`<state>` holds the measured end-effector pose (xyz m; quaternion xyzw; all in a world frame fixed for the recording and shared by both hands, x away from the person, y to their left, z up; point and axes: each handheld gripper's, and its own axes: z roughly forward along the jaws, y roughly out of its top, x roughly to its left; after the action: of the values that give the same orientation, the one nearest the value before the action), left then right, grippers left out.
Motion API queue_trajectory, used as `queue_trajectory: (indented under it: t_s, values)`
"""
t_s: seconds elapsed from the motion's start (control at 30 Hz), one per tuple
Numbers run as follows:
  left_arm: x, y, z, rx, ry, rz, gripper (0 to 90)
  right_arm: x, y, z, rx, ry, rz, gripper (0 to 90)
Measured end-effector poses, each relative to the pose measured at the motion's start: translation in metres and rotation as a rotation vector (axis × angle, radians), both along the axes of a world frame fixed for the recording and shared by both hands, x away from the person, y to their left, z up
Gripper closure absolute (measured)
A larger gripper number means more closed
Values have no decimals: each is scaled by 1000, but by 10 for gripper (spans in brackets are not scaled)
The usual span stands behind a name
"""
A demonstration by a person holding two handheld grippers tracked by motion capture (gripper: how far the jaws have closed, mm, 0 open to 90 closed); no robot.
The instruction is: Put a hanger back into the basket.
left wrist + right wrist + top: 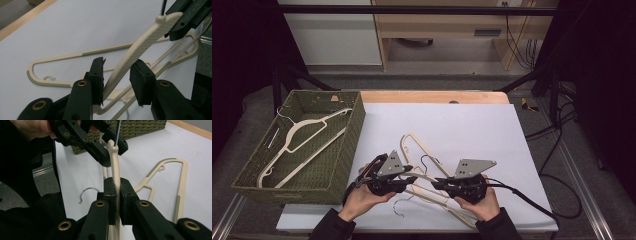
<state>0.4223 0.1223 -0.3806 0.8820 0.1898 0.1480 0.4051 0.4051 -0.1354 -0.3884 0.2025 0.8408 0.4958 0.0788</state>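
I hold one cream hanger (115, 167) up off the tabletop (472, 125), just right of the basket (347, 165), with a gripper at each end of its arm. My right gripper (117, 195) is pressed together on the arm, pinching it flat between both pads. My left gripper (117, 80) stands partly spread around the same arm: the arm leans against one pad, while the other pad stands just clear of it, so I am not pinching it there. In the right gripper view my left gripper sits farther up the arm, close to the neck where the dark wire hook (117, 132) rises. Under the held hanger, more hangers (417, 145) lie tangled on the white sheet, right of the basket, and a loose metal hook (86, 193) curls on the sheet nearer to me. Inside the basket lies another hanger (302, 145), resting slantwise across its floor. The basket itself stands at the left edge of the tabletop, well apart from my right hand (484, 205).
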Motion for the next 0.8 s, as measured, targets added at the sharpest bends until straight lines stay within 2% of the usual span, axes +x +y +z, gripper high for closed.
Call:
queue_trajectory:
  t_s: [0.13,0.23,0.4,0.5,0.63,0.67,0.8]
  values:
    - [-3,-2,1,30,10,5,701,0,0,-2,-25,-30,-27,815]
    - [-5,-2,2,25,25,4,734,0,0,-2,-29,-60,-53,778]
    - [-9,-3,3,3,64,-11,787,0,0,-2,-20,-100,-100,686]
    - [-11,-3,3,-5,95,-40,820,1,1,-3,-19,-131,-120,595]
    - [-15,-5,4,-45,128,-71,861,3,3,-7,-44,-154,-143,530]
    - [-16,-5,5,-36,118,-73,864,3,3,-7,-47,-158,-149,519]
    - [-18,-3,6,-55,102,-37,867,2,0,-5,-24,-159,-165,461]
